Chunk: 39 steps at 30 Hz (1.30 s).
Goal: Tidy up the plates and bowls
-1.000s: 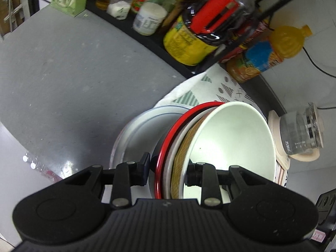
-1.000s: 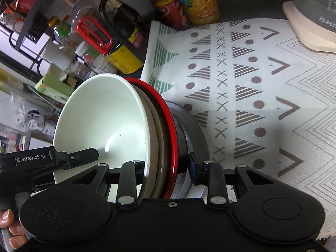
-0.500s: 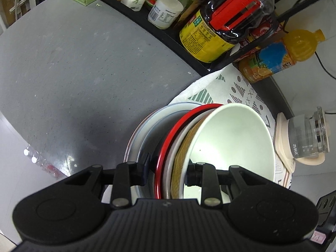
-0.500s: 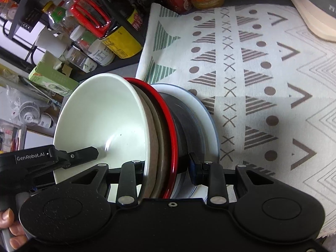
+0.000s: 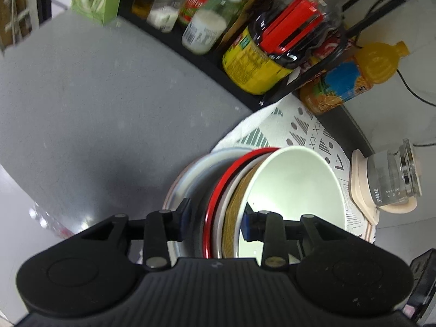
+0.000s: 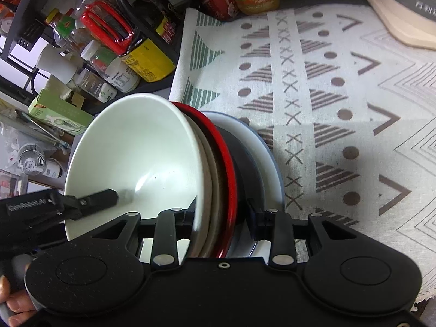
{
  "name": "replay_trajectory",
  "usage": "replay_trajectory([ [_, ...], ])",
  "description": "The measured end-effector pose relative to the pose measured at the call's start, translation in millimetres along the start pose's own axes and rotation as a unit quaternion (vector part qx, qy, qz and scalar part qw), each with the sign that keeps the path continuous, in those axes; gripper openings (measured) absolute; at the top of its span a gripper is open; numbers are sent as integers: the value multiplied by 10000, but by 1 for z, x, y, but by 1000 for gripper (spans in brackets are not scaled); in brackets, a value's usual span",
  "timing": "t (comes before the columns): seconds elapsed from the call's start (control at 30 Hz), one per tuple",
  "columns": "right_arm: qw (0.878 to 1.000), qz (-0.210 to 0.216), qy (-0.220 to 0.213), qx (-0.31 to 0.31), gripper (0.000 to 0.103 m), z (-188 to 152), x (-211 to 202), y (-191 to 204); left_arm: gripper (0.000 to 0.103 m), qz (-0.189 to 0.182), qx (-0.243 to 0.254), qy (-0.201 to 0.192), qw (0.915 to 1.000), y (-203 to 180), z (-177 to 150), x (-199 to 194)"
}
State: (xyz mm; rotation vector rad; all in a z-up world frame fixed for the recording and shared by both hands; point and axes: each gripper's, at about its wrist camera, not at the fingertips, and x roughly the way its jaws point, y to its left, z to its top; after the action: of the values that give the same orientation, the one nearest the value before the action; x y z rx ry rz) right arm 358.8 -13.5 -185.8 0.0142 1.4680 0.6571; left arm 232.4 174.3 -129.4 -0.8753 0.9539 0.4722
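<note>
Crowding the back of a grey, speckled counter [image 5: 95, 103], a black wire rack [image 5: 362, 21] packed with bottles and jars sits at twelve o'clock from the stacked dishes. Among them a big dark jug with a yellow label and red handle [image 5: 272, 54] stands closest, and a plastic bottle of orange drink [image 5: 351, 81] sits just beside the rack at one o'clock. A clear glass jug on a pale coaster [image 5: 392, 179] stands at three o'clock in the left wrist view, near the stack but apart from it.

The stack is tilted on edge: a smooth, glossy white bowl [image 6: 136, 158], a tan-sided dish [image 5: 231, 218], a red-rimmed plate [image 6: 227, 169] and a dark bowl [image 6: 245, 163], with a wide pale plate [image 6: 267, 152] under them on a white cloth printed with triangles, dots and crosses [image 6: 340, 95].

The left gripper [image 5: 215, 220] straddles the stack's rim, its jaws easing apart; a gap shows beside the left finger, so the dishes sit between the fingers unpinched. The right gripper [image 6: 220, 218] straddles the opposite rim, jaws likewise opening, fingers close alongside the dishes; whether they touch I cannot tell. A hand [image 6: 13, 299] shows at eight o'clock.
</note>
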Motion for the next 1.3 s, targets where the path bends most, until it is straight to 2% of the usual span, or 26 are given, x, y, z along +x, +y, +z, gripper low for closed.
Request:
replay_trajectory([
  [0.03,9999,-54,-85,-60,36,-1,-3,3,36,15,70,-16,10000,-1,1,-3],
  [0.2,9990,-190,-410,44,52,-2,-18,8,45,-67,354,-135,9993,-3,6,-17],
  [0.27,9976,-270,-622,109,62,-3,-26,10,56,-68,507,-182,9985,-3,7,-23],
  [0.3,9966,-325,-737,156,65,-5,-31,10,60,-66,589,-230,9980,-3,7,-27],
  [0.37,9943,-445,-937,262,71,-8,-38,11,74,-72,743,-318,9967,-2,8,-33],
  [0.43,9914,-520,-1127,404,76,-14,-45,10,78,-125,849,-380,9956,0,8,-40],
  [0.47,9898,-554,-1225,480,80,-18,-49,10,78,-177,910,-395,9949,1,9,-43],
  [0.67,9776,-835,-1753,807,88,-48,-74,10,84,-403,1450,-468,9875,3,9,-58],
  [0.87,9657,-986,-2151,1071,98,-81,-110,7,85,-635,1675,-455,9828,7,11,-71],
  [1.03,9542,-1227,-2445,1207,102,-102,-138,-2,86,-701,2069,-444,9748,-1,7,-81],
  [1.13,9468,-1307,-2626,1323,102,-115,-153,-9,86,-757,2321,-481,9686,-6,1,-87],
  [1.2,9421,-1392,-2725,1371,102,-122,-160,-12,91,-826,2589,-526,9609,-11,-5,-93],
  [1.3,9356,-1459,-2859,1472,102,-133,-170,-19,93,-889,2855,-670,9519,-16,-17,-105],
])
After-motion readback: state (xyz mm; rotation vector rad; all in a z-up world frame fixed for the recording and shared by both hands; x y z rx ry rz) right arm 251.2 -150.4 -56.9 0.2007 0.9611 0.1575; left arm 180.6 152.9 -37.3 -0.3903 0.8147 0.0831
